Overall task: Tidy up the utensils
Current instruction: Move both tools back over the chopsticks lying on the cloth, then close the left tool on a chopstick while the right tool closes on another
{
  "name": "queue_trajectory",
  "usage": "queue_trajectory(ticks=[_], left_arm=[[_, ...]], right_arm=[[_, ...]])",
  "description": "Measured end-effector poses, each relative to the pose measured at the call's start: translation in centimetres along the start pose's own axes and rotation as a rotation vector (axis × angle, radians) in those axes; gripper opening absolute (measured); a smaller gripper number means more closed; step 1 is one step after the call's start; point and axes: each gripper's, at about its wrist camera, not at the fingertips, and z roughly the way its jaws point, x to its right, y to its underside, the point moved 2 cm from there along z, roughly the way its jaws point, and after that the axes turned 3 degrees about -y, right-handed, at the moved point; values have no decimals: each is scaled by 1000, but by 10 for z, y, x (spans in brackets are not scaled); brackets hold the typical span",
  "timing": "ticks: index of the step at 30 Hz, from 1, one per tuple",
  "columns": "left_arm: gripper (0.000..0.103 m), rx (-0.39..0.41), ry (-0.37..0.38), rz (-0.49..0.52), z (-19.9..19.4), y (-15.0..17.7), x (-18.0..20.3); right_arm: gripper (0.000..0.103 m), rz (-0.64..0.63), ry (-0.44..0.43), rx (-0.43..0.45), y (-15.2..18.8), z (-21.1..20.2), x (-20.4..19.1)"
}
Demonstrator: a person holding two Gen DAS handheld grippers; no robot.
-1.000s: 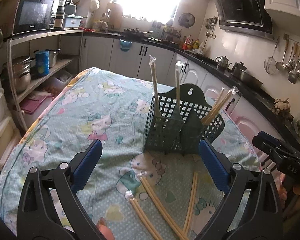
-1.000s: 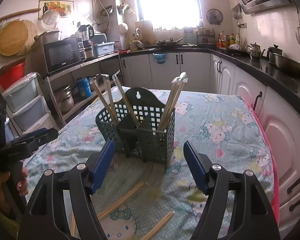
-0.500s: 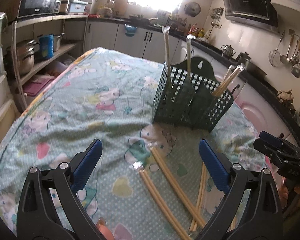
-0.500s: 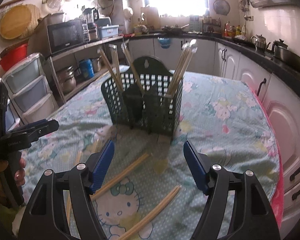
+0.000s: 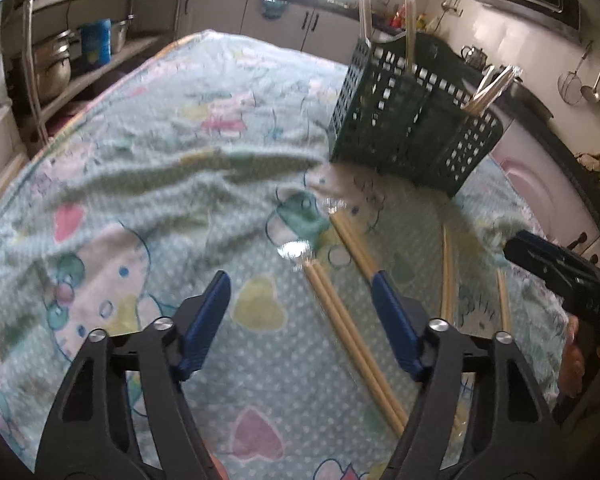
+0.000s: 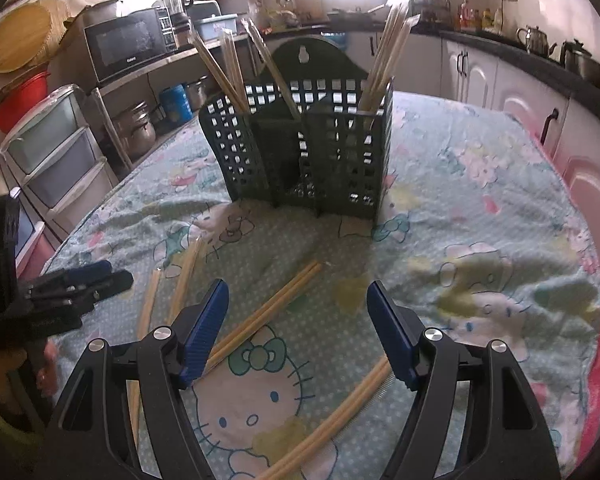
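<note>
Left wrist view: your left gripper [image 5: 300, 312] is spread wide over a chopstick pair [image 5: 352, 332] lying near you; come down and pinch it.

Right wrist view: your right gripper [image 6: 298, 320] is spread, holding nothing. The green basket [image 6: 304, 156] stands far.

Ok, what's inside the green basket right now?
The green utensil basket holds wrapped chopstick pairs: three leaning at its left, a bunch upright at right. Their lower ends and the basket floor are hidden.
</note>
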Motion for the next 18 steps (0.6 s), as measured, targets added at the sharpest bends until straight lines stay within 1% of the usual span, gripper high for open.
queue_trajectory(ticks=[3,6,9,13,18], left_arm=[[51,-25,19,-4,7,4,2],[46,-36,22,2,12,5,6],[42,-40,25,10,15,5,9],[41,-48,39,10,21,5,9],[32,-47,27,19,23,3,8]], right_arm=[[69,12,-7,-30,-1,12,1],[69,26,-21,-60,-2,25,0],[65,43,-31,-90,-2,36,1],[58,76,-46,-134,-2,51,3],[56,95,-42,-153,-4,66,4]])
